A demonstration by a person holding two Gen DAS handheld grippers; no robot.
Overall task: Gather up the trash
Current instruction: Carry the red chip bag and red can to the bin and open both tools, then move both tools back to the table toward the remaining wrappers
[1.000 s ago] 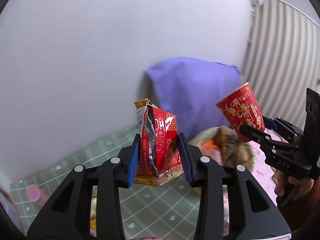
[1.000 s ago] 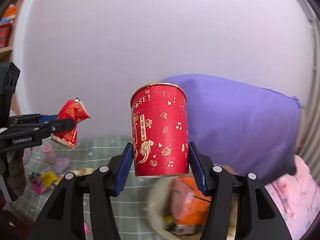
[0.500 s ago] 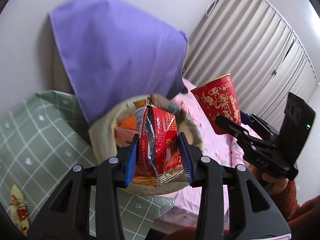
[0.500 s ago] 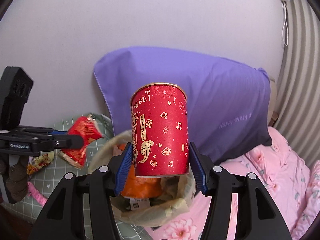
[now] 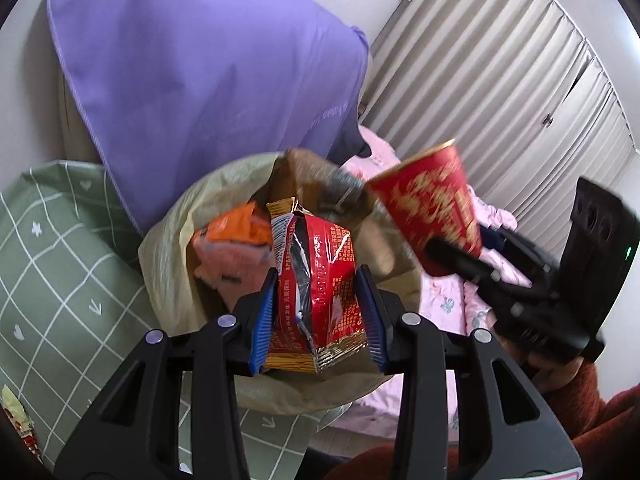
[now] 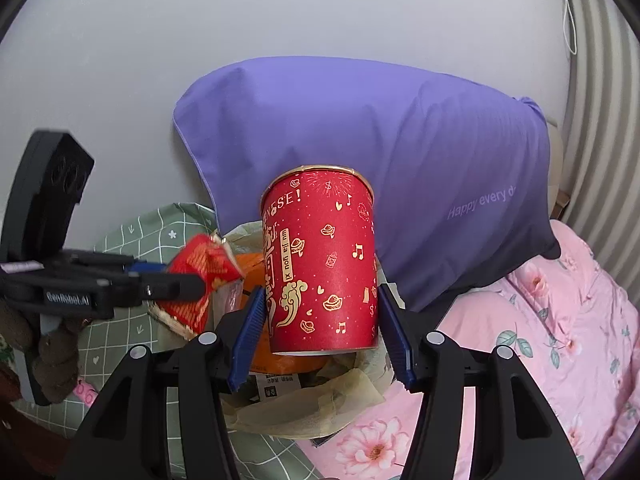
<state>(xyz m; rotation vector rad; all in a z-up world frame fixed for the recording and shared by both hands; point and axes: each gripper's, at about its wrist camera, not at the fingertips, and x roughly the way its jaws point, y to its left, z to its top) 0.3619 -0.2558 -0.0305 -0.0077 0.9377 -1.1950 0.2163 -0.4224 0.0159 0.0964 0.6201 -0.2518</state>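
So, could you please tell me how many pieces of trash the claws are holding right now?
2: a red wrapper in the left claw and a red cup in the right claw, both over the open trash bag.

Left wrist cam is looking forward and down along its own fingers, sitting close above the open trash bag [image 5: 168,248], which is filling frame center. Purple pillow [image 5: 192,60] is taking the upper left, curtain [image 5: 500,60] the upper right. Right gripper [image 5: 460,258] is entering at right.

Right wrist cam is facing more level toward the wall, pillow [image 6: 400,152] across mid-frame, bag [image 6: 320,412] low center, near. Left gripper [image 6: 188,286] is entering at left.

Both views are sharing bag, pillow, pink floral bedding [image 5: 444,304] [image 6: 540,340], green checked cloth [image 5: 60,260] [image 6: 160,224].
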